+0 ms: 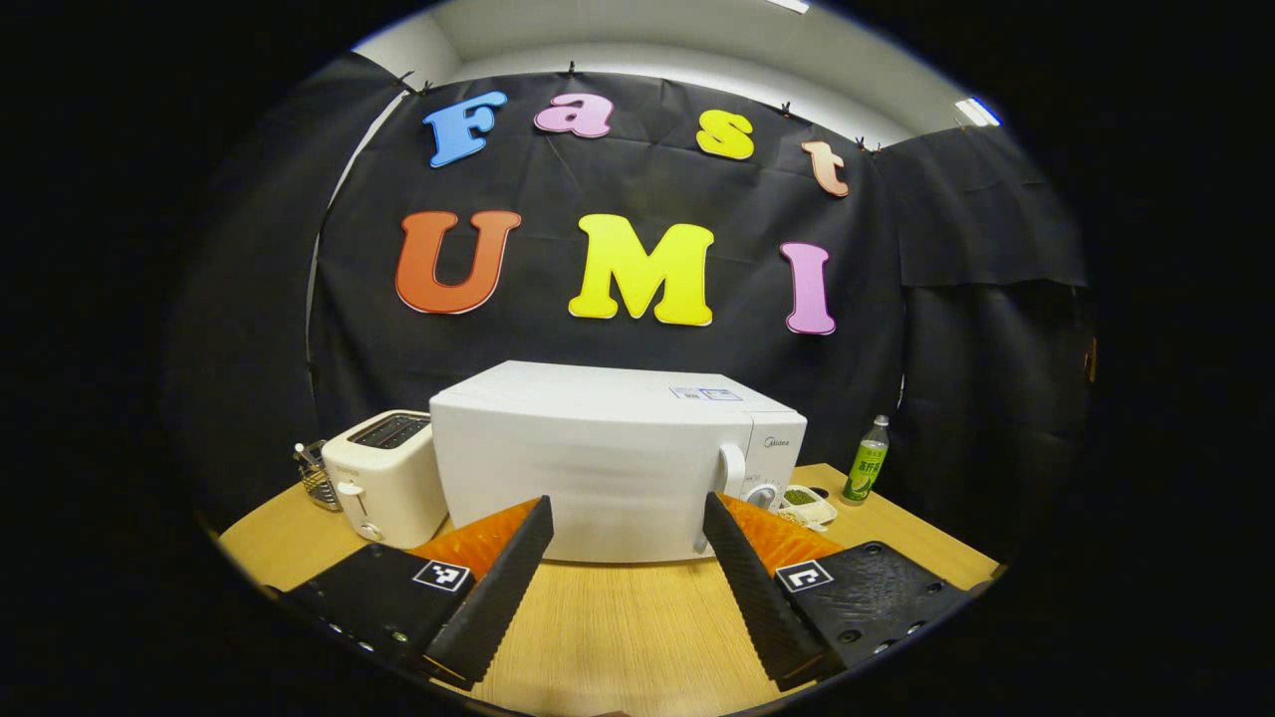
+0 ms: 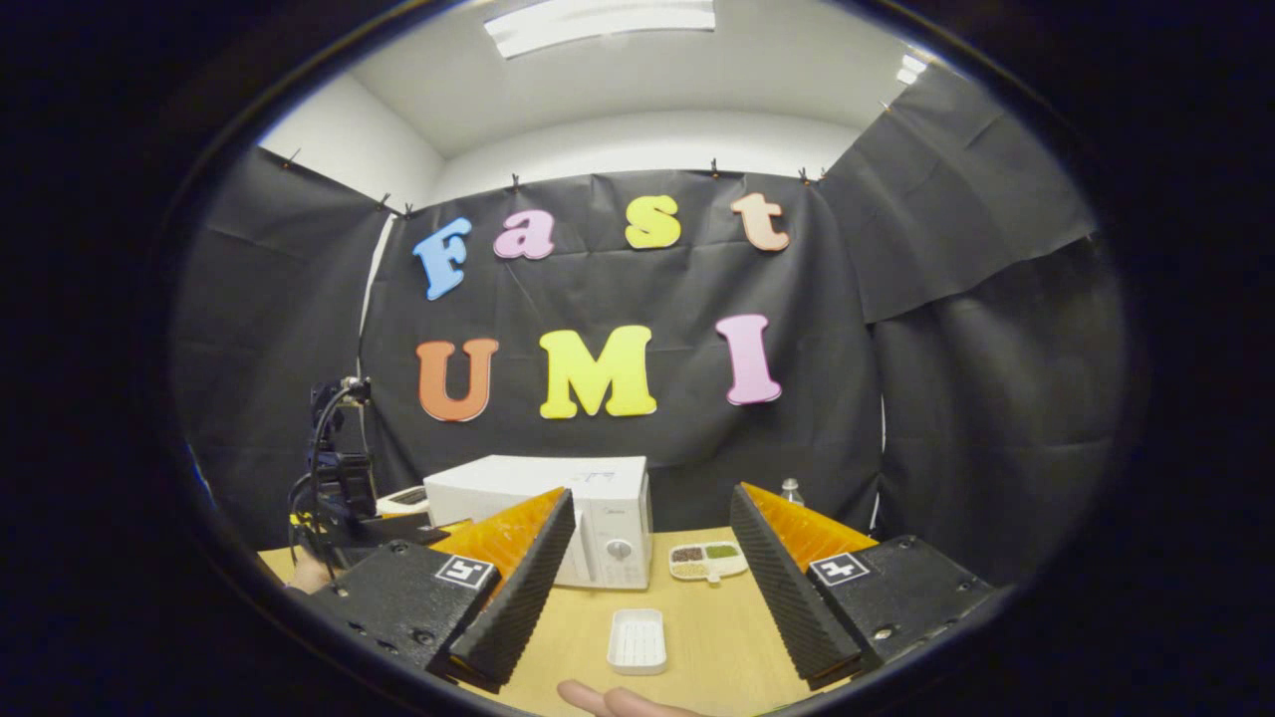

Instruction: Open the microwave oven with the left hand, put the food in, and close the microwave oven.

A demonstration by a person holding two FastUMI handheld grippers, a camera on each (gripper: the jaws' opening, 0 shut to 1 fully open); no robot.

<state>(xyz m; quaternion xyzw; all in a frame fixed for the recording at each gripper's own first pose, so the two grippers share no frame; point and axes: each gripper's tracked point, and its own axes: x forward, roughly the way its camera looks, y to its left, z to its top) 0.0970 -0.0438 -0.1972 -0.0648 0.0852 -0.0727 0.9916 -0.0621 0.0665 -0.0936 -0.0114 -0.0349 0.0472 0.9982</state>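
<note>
Black cloth walls enclose a booth with a light wooden table [image 1: 618, 617] at its centre. On the table sits a white box-shaped microwave oven [image 1: 598, 468], door shut, its long axis running across the table and its door side facing the near edge. Its control panel with round dials is at the right end. Just beside its left end stands a white two-slot toaster [image 1: 383, 478], with a small wire basket [image 1: 317, 480] behind that. Near the microwave's right end lies a white divided dish of food [image 2: 707, 560], holding dark, green and pale portions, and behind it a green-labelled plastic bottle [image 1: 867, 460] stands upright. A white ribbed rectangular tray [image 2: 637, 640] lies nearer the front edge.

The left gripper [image 1: 628, 573] hovers before the microwave door, fingers spread wide, holding nothing. The right gripper [image 2: 642, 578] hangs farther back, fingers likewise wide apart and empty. Fingertips of a person's hand [image 2: 613, 700] show at the bottom of the right gripper view.
</note>
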